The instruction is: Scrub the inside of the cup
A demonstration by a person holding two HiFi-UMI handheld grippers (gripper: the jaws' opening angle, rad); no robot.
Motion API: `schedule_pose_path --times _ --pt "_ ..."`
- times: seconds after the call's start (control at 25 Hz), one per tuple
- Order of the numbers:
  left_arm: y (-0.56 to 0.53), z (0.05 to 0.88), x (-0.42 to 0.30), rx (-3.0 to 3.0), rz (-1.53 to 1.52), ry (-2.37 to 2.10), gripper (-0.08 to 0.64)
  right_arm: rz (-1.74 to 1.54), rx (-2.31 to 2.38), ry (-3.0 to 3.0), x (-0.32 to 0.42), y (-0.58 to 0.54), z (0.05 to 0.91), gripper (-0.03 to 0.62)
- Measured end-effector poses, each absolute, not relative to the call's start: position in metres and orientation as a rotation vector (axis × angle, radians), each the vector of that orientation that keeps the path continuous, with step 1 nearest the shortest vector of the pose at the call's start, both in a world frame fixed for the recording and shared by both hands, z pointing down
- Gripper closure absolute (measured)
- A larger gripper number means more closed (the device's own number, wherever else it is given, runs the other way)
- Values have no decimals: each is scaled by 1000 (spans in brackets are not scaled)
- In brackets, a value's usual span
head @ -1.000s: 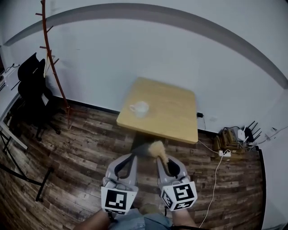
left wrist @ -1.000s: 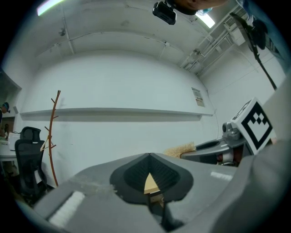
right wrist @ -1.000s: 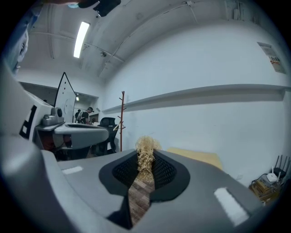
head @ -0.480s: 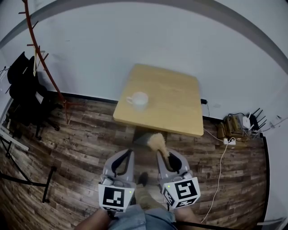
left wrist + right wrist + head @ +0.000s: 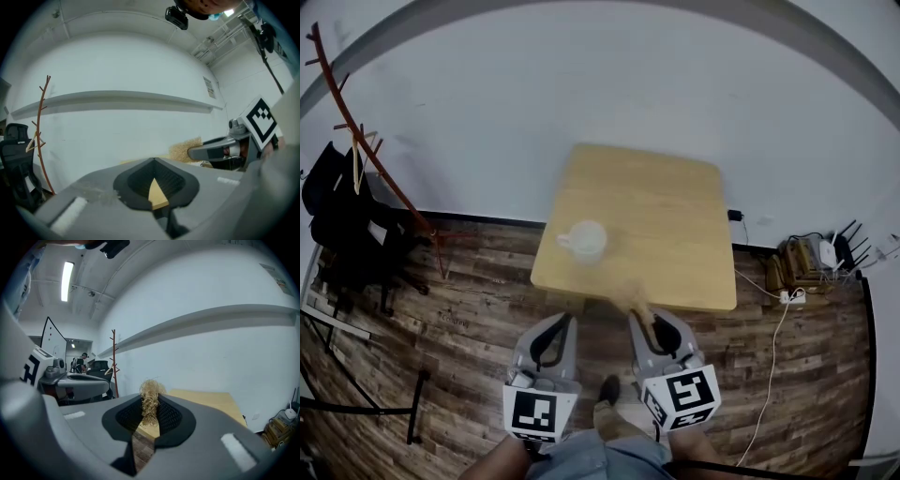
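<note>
The right gripper [image 5: 643, 325] is seen with its jaws pressed together on a tuft of straw-coloured scrubber [image 5: 150, 394]. The fibres are pinched between the dark ribbed pads [image 5: 171, 418], and the frayed top of the tuft stands out above and ahead of the jaw tips. The left gripper [image 5: 153, 161] is held just beside it, at about the same height. Its jaw tips are brought together with nothing caught between them; only a thin wedge of gap is left behind the tips, and through it a sliver of the table is seen. In the left gripper view the right gripper and its scrubber are shown close by at the right.

In the head view both grippers are held near the person's body, over the wood-plank floor [image 5: 469, 319] and short of the table [image 5: 675, 216]. Only the tuft's blurred end is seen against the table's near edge.

The cup [image 5: 584, 240] is white and stands upright with its mouth up on the pale wooden tabletop. It is placed close to the near left corner, with its handle turned to the left. It lies ahead of both grippers and well apart from them, touched by neither.

A red coat rack [image 5: 366, 159] and a dark chair [image 5: 337, 225] are seen at the far left, against the white wall [image 5: 581, 84]. Cables and a power strip [image 5: 792, 295] lie on the floor at the right.
</note>
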State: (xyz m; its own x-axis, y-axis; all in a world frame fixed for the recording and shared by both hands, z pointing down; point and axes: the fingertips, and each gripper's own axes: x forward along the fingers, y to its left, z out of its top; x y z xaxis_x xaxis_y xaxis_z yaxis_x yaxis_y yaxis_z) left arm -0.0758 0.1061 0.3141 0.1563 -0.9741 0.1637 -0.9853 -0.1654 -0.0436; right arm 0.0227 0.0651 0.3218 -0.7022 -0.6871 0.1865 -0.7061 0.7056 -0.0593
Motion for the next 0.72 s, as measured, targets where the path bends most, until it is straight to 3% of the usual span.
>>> schedule_pose_path --times 0.72 --pt "6 312 -146 2359 225 -1980 540 184 1114 -2737 -35 -34 322 526"
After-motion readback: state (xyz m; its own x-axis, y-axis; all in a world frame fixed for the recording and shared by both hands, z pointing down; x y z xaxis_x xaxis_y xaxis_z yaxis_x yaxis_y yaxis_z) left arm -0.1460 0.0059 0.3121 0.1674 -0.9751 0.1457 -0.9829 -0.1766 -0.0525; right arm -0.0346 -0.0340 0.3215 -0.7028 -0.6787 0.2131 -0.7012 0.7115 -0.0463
